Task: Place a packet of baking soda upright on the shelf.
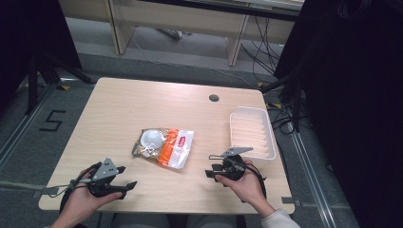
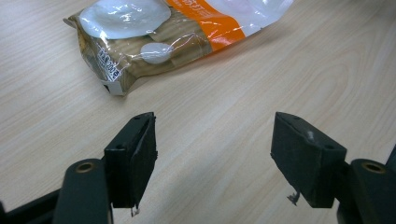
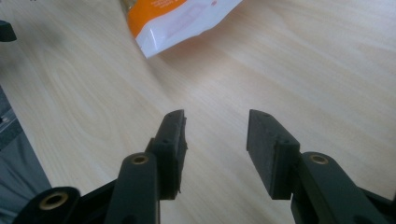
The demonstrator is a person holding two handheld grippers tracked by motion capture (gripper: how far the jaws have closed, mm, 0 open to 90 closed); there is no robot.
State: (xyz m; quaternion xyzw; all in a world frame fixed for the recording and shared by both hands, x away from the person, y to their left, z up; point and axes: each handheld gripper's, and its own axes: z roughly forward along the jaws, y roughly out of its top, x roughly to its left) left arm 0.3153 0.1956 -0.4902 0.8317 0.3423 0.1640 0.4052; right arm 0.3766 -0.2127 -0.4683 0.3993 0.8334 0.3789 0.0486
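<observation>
A clear and orange snack bag (image 1: 164, 146) lies flat in the middle of the light wood table (image 1: 142, 104). My left gripper (image 1: 126, 176) rests near the front left edge, open and empty, aimed toward the bag. In the left gripper view the bag (image 2: 154, 37) lies beyond the wide-apart jaws (image 2: 215, 154). My right gripper (image 1: 210, 171) sits at the front right, open with nothing between its jaws. The right gripper view shows the bag's white and orange corner (image 3: 177, 21) ahead of the jaws (image 3: 215, 140).
A white ribbed plastic tray (image 1: 252, 132) stands at the table's right side, just behind my right gripper. A round cable hole (image 1: 214, 98) sits near the far edge. Beyond the table are desk legs, cables and black stands on grey floor.
</observation>
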